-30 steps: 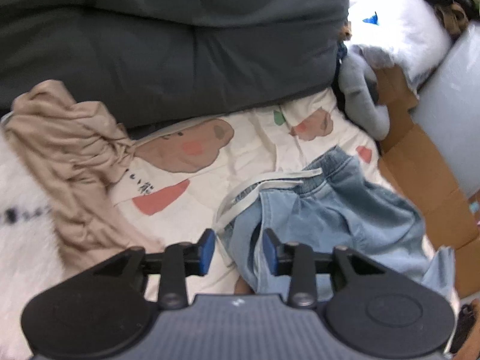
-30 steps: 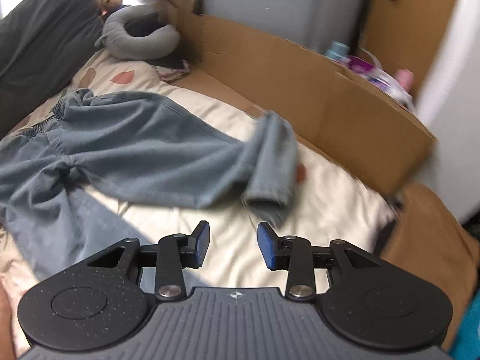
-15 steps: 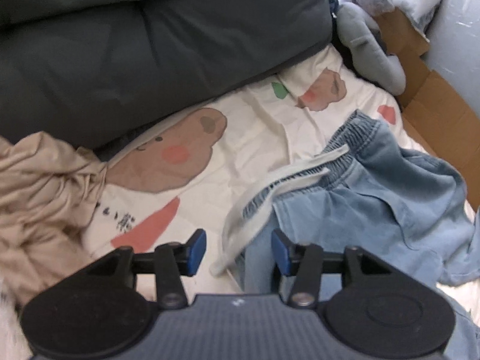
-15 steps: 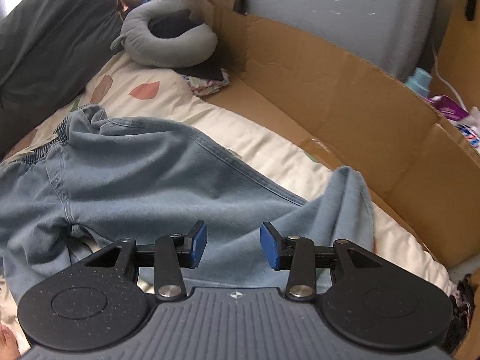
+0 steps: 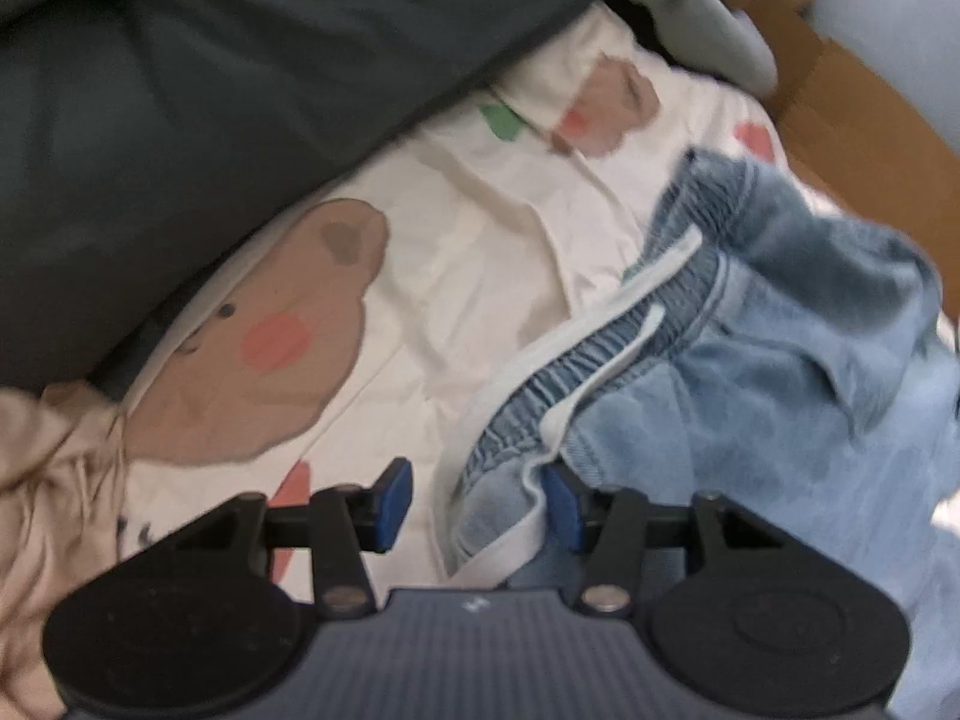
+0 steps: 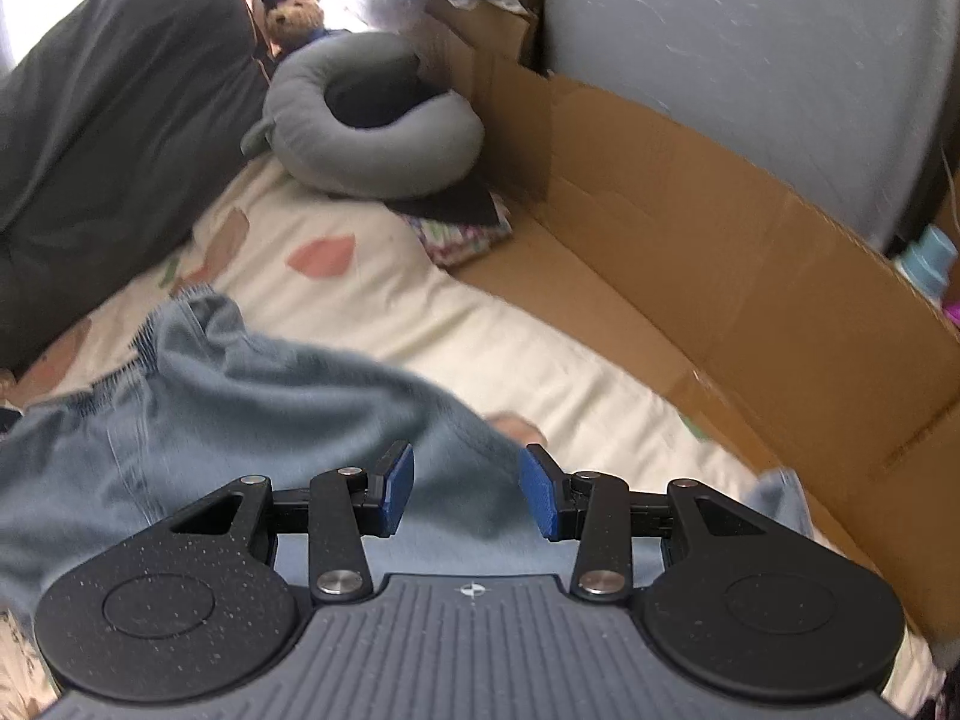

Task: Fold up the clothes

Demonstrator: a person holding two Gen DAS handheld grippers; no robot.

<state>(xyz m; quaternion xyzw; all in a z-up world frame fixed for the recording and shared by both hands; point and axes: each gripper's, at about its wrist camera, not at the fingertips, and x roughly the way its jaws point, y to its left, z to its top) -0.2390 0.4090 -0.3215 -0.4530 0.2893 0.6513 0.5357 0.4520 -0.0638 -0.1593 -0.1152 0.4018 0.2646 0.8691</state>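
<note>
We are spreading jeans (image 5: pixel 780 372) on the bed (image 5: pixel 480 252) | left hand-held gripper (image 5: pixel 477 504) wide, waistband (image 5: pixel 576 360) lying between its fingers | right hand-held gripper (image 6: pixel 467 495) wide, hovering over a leg | long axis running far-left to near-right

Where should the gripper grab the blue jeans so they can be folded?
Probably the stretchy waistband of the jeans. Its thick gathered white edge lies lifted off the sheet, directly ahead of the open left gripper, so coming straight forward lets one finger slide under the band.
</note>
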